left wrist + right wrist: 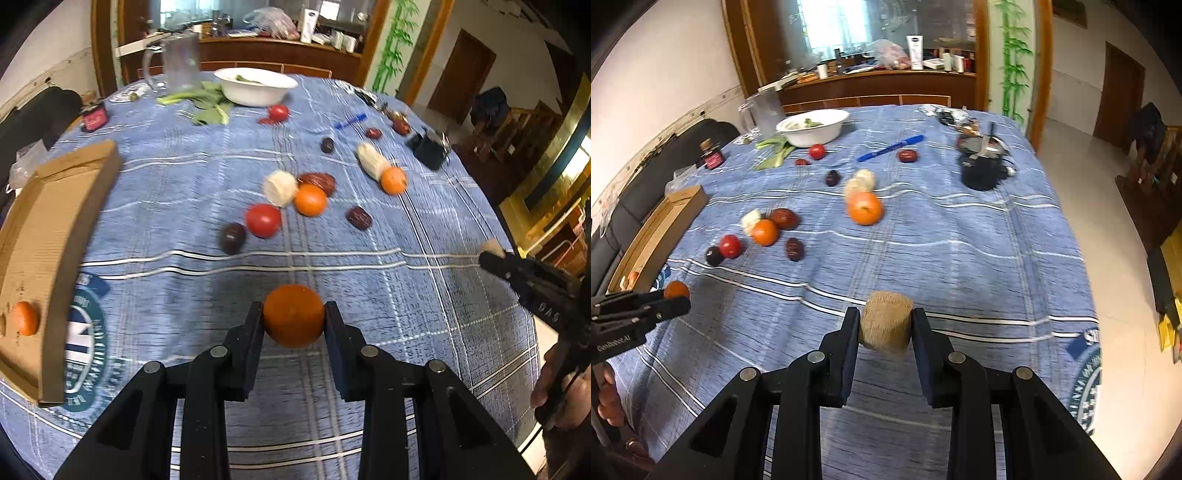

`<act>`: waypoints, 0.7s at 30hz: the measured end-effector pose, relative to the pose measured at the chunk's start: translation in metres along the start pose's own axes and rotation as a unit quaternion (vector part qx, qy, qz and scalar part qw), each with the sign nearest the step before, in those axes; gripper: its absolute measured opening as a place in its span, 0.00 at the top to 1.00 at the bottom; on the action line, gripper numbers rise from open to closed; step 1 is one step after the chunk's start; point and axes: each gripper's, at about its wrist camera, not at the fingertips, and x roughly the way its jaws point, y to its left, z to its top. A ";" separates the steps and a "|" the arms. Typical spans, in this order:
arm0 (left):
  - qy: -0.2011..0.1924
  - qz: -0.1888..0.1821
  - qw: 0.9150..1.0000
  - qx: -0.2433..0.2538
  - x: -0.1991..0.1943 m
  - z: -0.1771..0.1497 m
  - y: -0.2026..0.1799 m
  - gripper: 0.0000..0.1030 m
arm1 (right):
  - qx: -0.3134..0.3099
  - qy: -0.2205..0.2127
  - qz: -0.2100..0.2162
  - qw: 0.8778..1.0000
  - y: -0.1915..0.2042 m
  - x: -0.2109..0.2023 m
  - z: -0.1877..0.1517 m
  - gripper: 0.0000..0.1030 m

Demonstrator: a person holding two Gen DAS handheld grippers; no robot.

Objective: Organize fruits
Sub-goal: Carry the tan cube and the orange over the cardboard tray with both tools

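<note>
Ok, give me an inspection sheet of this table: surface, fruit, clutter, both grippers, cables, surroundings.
Surface: blue plaid tablecloth, wrinkled.
Job's things: cardboard box at the left edge with one orange inside; loose oranges, tomatoes, dark dates and pale cylinder pieces scattered mid-table.
Clutter: white bowl, leafy greens, blue pen, clear jug, small red-labelled bottle, black pouch.
Grippers: left gripper shut on an orange; right gripper shut on a pale fibrous cylinder.
Cables: nothing seen.
Surroundings: wooden counter with items, tiled floor.
</note>
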 end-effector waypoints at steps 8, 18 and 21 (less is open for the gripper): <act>-0.022 0.019 1.000 -0.003 -0.026 0.001 0.052 0.70 | -0.019 0.006 0.007 1.000 0.062 0.013 0.012 0.71; -0.049 0.036 0.998 -0.027 -0.055 0.002 0.131 0.70 | -0.048 0.012 0.027 0.998 0.148 0.031 0.034 0.71; -0.055 0.045 0.997 -0.040 -0.062 0.001 0.154 0.70 | -0.063 0.011 0.034 0.997 0.174 0.035 0.041 0.70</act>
